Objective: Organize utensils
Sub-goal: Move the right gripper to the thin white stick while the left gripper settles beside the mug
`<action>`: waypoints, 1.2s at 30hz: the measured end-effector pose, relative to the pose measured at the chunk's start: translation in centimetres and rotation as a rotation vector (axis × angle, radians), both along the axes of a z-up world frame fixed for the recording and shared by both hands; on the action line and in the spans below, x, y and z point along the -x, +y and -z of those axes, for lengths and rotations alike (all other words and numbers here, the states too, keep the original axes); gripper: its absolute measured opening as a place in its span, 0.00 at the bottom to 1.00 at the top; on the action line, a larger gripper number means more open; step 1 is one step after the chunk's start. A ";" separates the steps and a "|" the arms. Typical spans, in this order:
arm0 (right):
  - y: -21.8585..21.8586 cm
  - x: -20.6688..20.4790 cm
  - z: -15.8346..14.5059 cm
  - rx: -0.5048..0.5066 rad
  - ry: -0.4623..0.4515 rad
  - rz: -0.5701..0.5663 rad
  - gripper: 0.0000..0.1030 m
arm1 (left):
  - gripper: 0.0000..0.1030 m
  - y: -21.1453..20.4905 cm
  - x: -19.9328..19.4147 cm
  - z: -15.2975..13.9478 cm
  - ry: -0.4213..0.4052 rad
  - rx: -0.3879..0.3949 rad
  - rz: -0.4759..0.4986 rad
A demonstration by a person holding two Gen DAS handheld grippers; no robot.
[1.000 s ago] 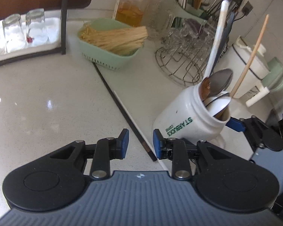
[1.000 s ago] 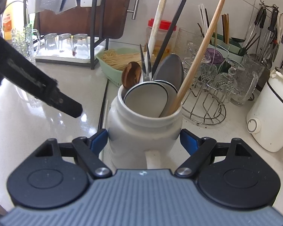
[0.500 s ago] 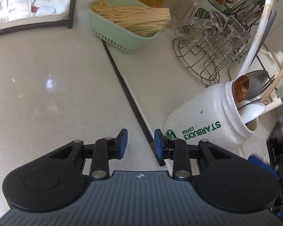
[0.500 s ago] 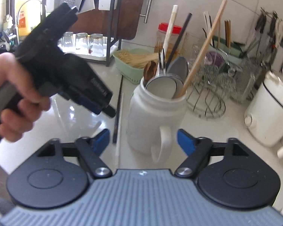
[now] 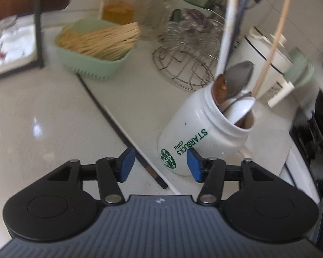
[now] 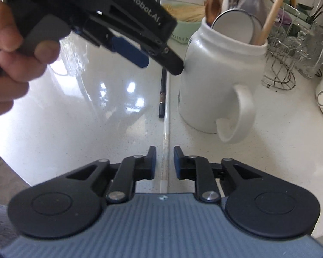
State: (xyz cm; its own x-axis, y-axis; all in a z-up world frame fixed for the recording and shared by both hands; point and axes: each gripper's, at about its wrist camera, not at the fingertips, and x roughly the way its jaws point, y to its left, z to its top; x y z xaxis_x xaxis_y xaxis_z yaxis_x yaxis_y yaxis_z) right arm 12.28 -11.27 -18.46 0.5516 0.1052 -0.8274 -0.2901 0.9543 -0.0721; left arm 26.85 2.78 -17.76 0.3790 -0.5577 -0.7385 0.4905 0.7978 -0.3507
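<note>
Now, by label:

Right gripper: jaws narrow, just closing, astride the near end of the white chopstick that lies flat on the counter; whether the pads already press it I cannot tell. Likely aim: lift that stick into the jar.

Left gripper: jaws at a middling gap, just opening, nothing gripped; it hangs tilted over the dark chopstick and the jar's foot, probably readying for the dark stick.

Loose utensils: the two chopsticks lie side by side, touching or nearly so, left of the jar, pointing toward the counter's back edge.

White mug-jar: upright, handle toward the right gripper; holds a wooden spoon, a metal spoon, a white ladle, a pale wooden stick and tall white and dark handles.

Green basket: near the back edge, filled with thin bamboo sticks.

Wire rack: behind the jar, holds glassware.
</note>
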 end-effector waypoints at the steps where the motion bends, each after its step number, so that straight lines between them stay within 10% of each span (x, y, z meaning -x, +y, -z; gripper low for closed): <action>1: 0.0 -0.1 0.1 -0.001 0.008 0.000 0.15 | 0.62 -0.1 -0.1 -0.1 0.000 0.002 0.023; 18: -1.5 -0.1 -0.8 0.001 0.057 0.007 0.08 | 0.89 -4.6 1.7 -1.6 -0.197 0.033 0.327; 36: -3.5 1.3 -0.4 0.037 0.067 -0.018 0.09 | 0.93 -8.7 2.7 -0.8 -0.340 -0.033 0.105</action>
State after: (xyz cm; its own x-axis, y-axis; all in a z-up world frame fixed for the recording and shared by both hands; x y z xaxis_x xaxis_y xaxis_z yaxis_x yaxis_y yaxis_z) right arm 10.99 -14.73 -18.04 0.4931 0.0831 -0.8660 -0.3126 0.9459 -0.0872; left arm 24.13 -5.95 -16.94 0.5478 -0.5849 -0.5981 0.6547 0.7448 -0.1287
